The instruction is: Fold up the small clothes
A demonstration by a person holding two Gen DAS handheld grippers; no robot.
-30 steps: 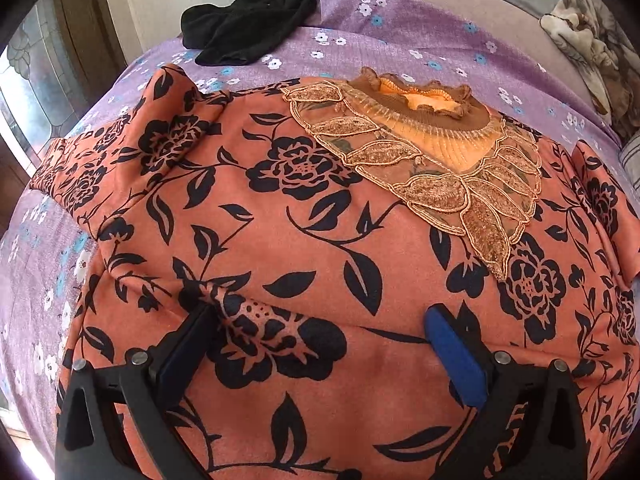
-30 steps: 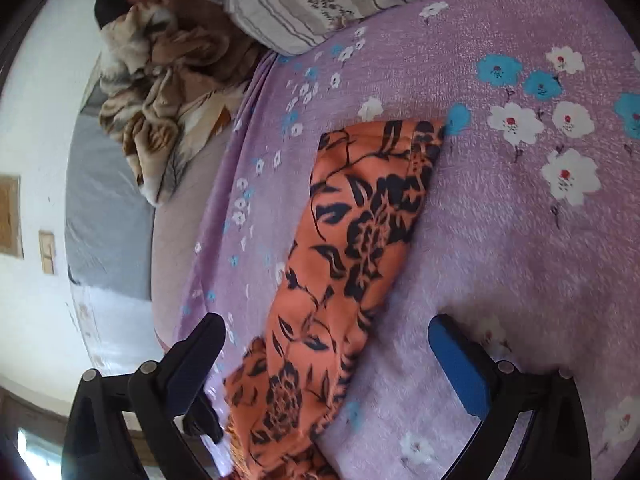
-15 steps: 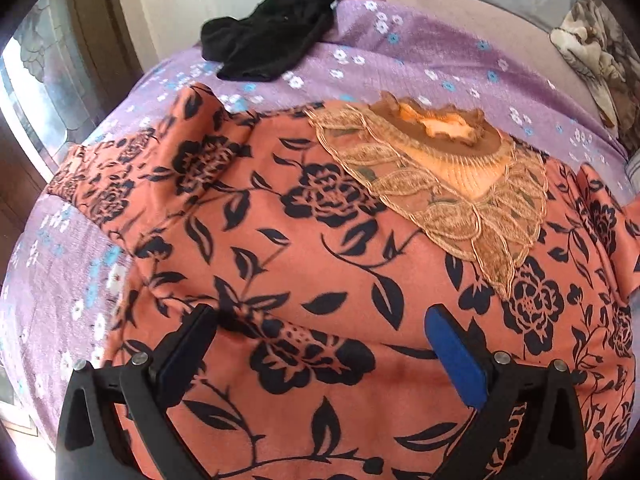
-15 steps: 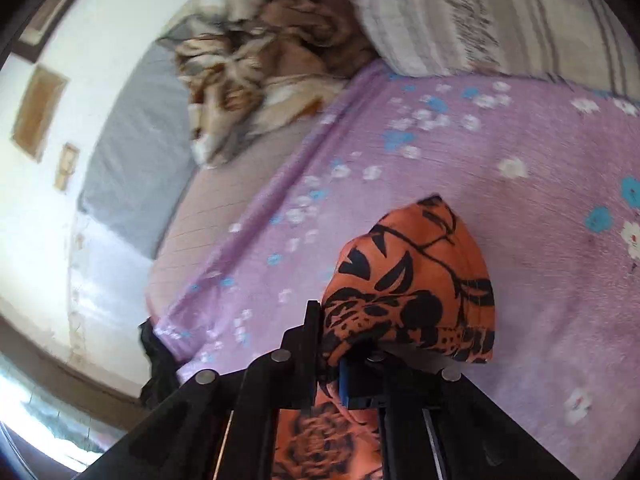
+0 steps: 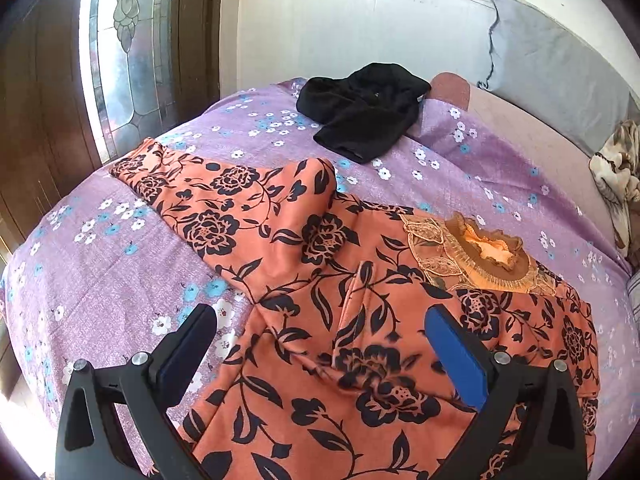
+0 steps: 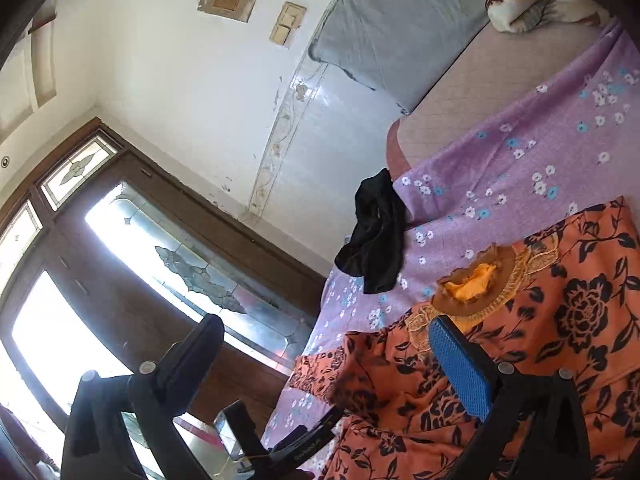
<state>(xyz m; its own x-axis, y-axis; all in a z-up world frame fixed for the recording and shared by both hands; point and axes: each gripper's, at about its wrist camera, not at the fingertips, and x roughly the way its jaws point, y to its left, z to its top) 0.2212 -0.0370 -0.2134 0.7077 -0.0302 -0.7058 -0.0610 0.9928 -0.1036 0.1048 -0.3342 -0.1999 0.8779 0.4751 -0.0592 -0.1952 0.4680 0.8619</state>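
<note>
Right sleeve folded in and let go; the garment lies part-folded on the bed.

The orange black-flowered blouse with a gold lace collar [image 5: 320, 288] lies spread on the purple flowered bedsheet [image 5: 100, 272]. A moment ago the right gripper [image 6: 324, 364] pinched its sleeve; now that sleeve lies across the body and the jaws are opening, spread wide with nothing between them. One side fold is likely done, the outstretched left sleeve still to come. The left gripper [image 5: 316, 344] hangs spread above the cloth, gripping nothing. The left view shows the flat left sleeve; the tilted right view adds a dark device, hard to identify, by the window. A crumpled black garment [image 5: 360, 112] lies well apart.
</note>
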